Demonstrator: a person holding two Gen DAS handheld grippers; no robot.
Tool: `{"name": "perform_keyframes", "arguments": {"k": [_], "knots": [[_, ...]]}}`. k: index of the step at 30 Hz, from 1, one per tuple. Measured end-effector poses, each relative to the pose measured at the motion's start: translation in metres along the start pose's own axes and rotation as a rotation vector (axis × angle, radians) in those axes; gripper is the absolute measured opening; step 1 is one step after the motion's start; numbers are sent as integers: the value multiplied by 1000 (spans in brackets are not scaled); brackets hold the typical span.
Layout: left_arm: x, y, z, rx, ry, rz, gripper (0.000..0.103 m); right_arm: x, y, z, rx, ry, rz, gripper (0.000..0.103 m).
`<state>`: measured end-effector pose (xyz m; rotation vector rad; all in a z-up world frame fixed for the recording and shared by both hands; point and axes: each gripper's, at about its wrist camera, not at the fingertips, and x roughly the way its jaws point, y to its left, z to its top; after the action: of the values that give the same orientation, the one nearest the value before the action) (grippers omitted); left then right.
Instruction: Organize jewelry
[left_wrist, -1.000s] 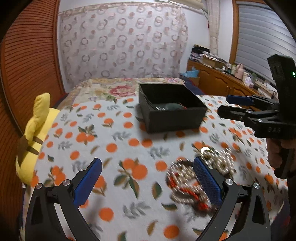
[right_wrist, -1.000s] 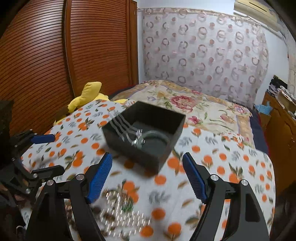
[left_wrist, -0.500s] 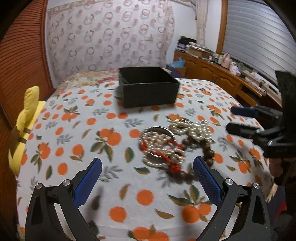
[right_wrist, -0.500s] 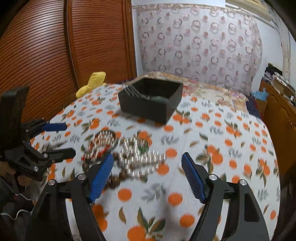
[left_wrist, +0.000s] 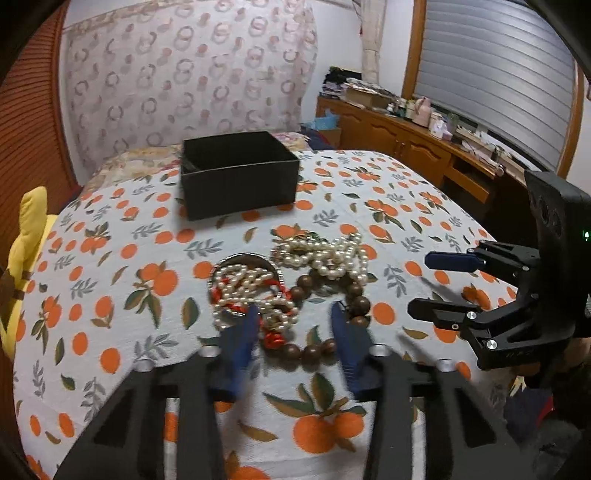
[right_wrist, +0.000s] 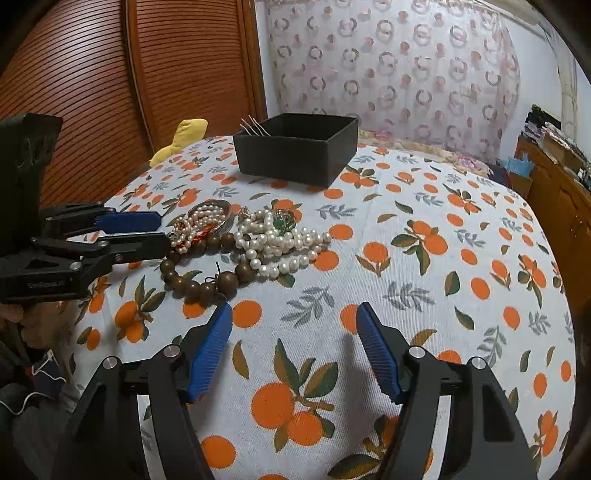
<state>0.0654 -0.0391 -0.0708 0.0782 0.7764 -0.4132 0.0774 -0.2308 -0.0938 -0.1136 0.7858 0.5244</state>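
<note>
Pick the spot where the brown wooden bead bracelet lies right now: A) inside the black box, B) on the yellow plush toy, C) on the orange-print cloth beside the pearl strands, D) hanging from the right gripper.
C: the brown wooden bead bracelet rests on the orange-print cloth, against the pearl strands, well short of the black box.

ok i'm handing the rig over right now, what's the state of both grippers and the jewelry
Left gripper: jaws closing around the near edge of the jewelry pile, over the wooden bead bracelet and the red-threaded pearl strand; grip not confirmed.
Right gripper: jaws closing over bare tablecloth, nothing between them.
Pearl necklace lies in the same pile.
Black box stands behind it, with something metallic sticking up at its rim.
Left: move the pile into the box.
</note>
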Motion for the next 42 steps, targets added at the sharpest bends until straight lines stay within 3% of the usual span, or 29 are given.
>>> {"name": "perform_keyframes", "arguments": {"k": [2,3,19,24,33,42], "knots": [[2,-6,1,24,5,2,15,1,1,0,-3,-3,-2,72],[3,-8,1,33,6,2,14,0,0,0,-3,-4,1,72],[30,-1,3,102,76,150,15,0,4,-1,-20,-8,0,72],[35,6,5,72,88,118,14,-1,5,-2,-22,-10,2,72],[17,11,4,15,40,63,12,0,5,-2,-22,-10,2,72],[26,15,-1,-8,87,18,13,2,5,-3,-24,-4,6,72]]}}
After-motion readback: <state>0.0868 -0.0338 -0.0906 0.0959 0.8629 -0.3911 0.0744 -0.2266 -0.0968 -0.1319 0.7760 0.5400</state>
